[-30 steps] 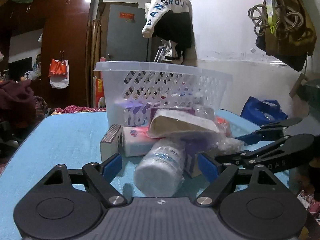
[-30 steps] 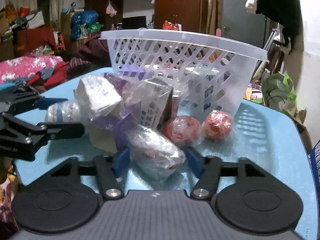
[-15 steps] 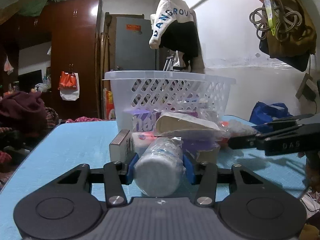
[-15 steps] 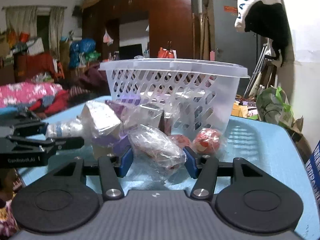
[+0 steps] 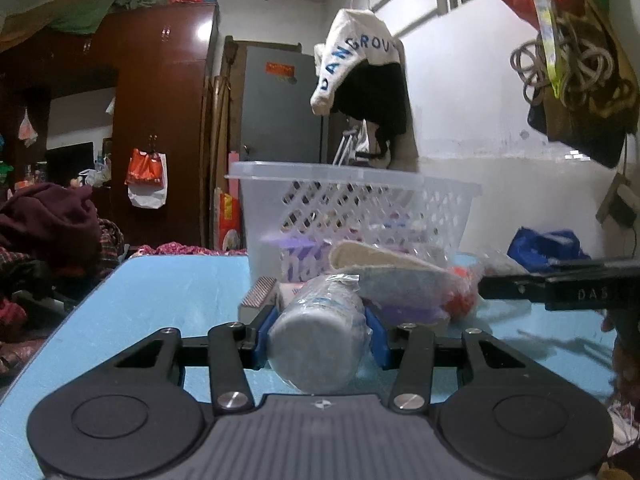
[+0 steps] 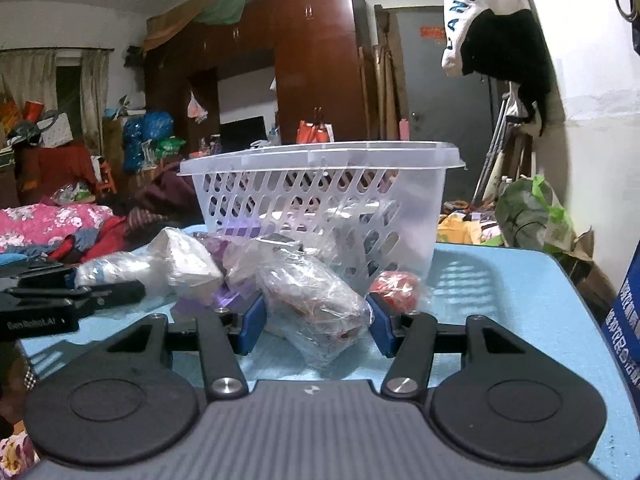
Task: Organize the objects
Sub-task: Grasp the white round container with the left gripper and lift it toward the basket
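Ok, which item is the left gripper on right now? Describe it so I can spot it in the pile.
Find the white lattice basket on the blue table; a pile of wrapped items lies in front of it. At the near edge, the left gripper is closed on a white cylindrical roll in clear plastic, round end facing the camera. Its neighbours are flat packs and boxes; it alone is a cylinder.

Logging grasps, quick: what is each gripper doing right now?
Left gripper: shut on the white roll.
Right gripper: shut on the clear plastic packet.

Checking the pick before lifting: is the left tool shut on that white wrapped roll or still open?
Shut on it. The left tool has both blue pads pressed against the sides of the white wrapped roll.
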Available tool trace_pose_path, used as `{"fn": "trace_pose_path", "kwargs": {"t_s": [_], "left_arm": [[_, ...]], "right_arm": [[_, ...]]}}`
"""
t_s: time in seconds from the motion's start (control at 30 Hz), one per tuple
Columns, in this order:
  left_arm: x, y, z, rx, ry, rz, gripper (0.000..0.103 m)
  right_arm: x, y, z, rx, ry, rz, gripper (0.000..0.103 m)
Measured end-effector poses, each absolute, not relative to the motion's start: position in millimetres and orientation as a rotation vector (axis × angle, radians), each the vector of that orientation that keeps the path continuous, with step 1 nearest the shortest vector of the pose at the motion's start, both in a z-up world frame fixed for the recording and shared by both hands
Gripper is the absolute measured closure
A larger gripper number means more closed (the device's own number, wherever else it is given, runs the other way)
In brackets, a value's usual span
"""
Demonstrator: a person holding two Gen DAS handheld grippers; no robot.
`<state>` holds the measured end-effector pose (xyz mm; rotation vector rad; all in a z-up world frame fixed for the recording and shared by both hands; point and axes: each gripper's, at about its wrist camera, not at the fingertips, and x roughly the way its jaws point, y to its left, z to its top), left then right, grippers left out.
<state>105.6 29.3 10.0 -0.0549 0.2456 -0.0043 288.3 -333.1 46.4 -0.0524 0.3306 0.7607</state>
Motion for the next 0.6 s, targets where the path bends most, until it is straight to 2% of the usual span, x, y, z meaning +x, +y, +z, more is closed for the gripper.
{"fn": "trace_pose_path", "kwargs": {"t_s": [0.33,0.6], "left_arm": [[98.6,41.2,20.5,-0.084,0.182,0.004,0.055],[110.5,50.5,45.4,-0.105,0.140,-0.013,0.055]], "right_arm": [[287.3,-332.2,49.2,-0.044,0.319,0.660,0.045],[283.6,-330.8,85.2,-0.052,0.234,0.614,0.045]]}}
